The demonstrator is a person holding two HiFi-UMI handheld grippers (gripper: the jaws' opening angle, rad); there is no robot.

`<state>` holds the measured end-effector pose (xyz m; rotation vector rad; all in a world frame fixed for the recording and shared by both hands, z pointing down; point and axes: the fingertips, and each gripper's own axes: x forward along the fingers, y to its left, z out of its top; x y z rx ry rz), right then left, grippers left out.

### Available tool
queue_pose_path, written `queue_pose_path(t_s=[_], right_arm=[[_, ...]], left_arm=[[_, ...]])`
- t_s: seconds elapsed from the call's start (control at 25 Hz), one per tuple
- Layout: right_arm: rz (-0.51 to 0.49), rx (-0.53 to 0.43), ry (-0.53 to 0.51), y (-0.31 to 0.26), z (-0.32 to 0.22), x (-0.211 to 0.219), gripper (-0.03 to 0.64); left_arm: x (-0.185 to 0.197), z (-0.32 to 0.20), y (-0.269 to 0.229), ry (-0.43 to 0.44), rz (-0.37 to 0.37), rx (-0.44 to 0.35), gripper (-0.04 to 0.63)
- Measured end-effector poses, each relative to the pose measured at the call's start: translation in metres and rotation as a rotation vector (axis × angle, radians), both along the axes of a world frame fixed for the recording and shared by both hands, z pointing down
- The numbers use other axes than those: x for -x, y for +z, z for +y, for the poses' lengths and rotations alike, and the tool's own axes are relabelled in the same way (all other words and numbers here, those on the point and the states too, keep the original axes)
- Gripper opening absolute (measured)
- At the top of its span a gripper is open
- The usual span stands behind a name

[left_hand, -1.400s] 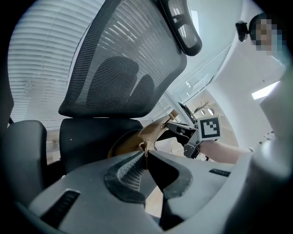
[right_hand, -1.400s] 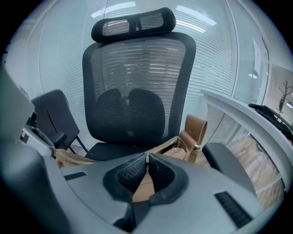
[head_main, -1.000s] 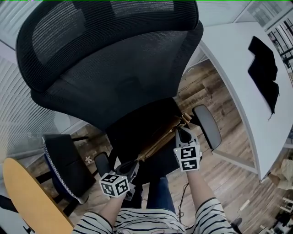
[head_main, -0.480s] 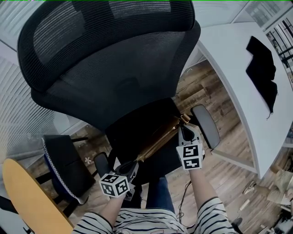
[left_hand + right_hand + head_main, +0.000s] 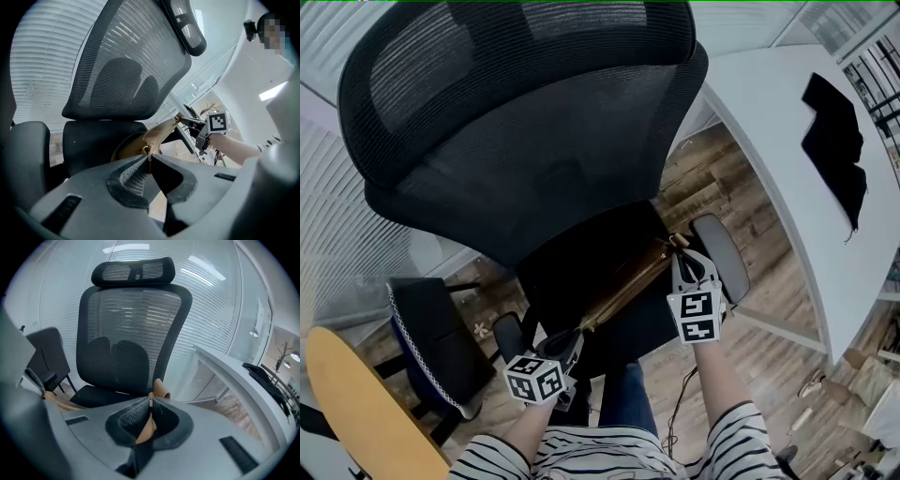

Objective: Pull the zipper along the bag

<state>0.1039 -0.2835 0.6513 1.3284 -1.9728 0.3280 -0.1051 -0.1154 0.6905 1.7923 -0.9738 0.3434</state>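
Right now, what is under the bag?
The bag is over the black chair's seat, with the left gripper and right gripper each clamped on one end. The seat directly beneath it is covered, so anything trapped there can't be seen.

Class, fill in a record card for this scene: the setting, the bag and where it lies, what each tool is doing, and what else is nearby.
Setting: wooden floor, black mesh office chair
Bag: brown bag, lying across the chair's seat
Left tool: left tool shut on the bag's near end
Right tool: right tool shut on a tan tab at the bag's far end
Nearby: white desk with a dark item on it
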Motion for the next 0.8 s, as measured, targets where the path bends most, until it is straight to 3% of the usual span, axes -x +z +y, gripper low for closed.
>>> queue_pose_path(t_s=[0.8], right_arm=[[0.024,-0.019,0.044,-0.007,0.016,0.002,0.038]], left_arm=[[0.002,-0.005,0.004,0.040,-0.058,0.002,0.044]])
